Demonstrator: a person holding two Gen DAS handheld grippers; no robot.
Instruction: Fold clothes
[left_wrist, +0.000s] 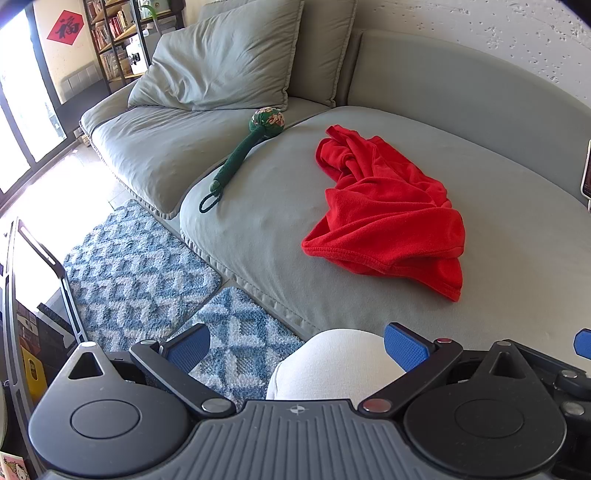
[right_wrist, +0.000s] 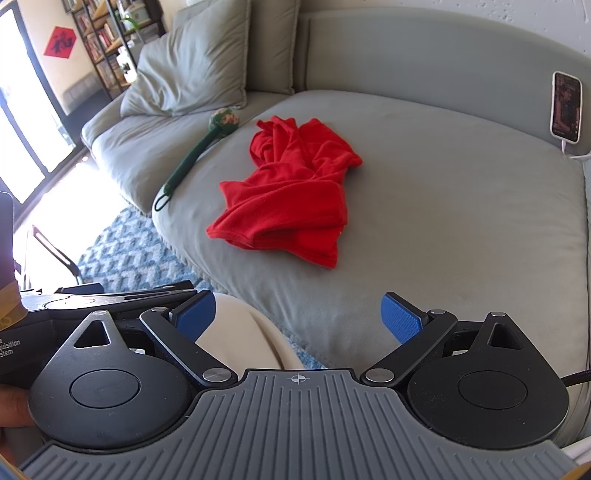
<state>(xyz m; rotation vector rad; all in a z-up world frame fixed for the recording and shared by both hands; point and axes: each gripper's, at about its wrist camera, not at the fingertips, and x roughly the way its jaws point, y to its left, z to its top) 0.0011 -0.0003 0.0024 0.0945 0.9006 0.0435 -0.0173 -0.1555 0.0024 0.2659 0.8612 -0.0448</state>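
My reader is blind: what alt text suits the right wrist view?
A crumpled red garment lies on a grey sofa seat, with the open right tool held back from it. A green massage stick lies left of it.

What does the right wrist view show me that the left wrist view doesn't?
Only the right wrist view shows the whole phone propped on the sofa back, plus the left hand-held gripper's body beside it. Only the left wrist view shows both blue patterned rugs in full. Both share the crumpled red garment on the grey sofa cushion, the green massage hammer, and open hand-held grippers: left, right.
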